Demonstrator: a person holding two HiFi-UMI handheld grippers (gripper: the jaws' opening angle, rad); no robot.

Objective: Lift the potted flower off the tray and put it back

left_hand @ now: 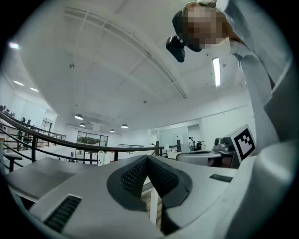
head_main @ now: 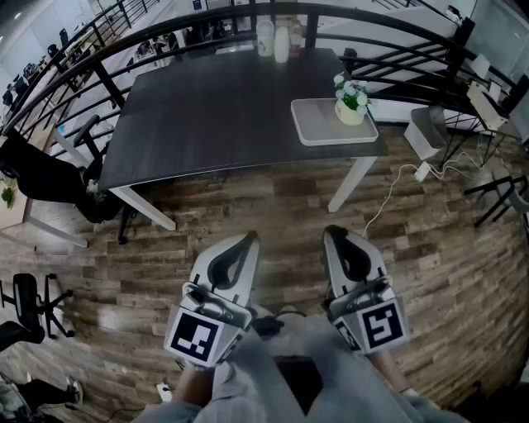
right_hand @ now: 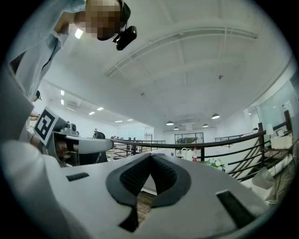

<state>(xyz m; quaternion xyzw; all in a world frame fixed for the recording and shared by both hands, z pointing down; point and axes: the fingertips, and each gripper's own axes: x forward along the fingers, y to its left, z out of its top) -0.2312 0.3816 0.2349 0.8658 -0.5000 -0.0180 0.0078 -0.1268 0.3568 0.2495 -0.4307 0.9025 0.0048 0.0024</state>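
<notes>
1. Head view. The potted flower stands upright on the white tray, toward its far right part. The tray lies at the near right corner of the dark table, close to the edge. The left gripper and right gripper hang side by side near the person's body, well apart from the table. This is probably a rest pose before the approach. Bare wooden floor lies between them and the tray. A white bin and cables crowd the table's right side, and a black railing closes off the far edge.
2. Left gripper view. The left gripper points level, its ribbed pads pressed together with nothing between them. The pot does not show here.
3. Right gripper view. The right gripper is likewise closed and empty. The potted flower appears small, to the right beyond the jaws, in front of the railing. The jaws would have to part before any grasp.
</notes>
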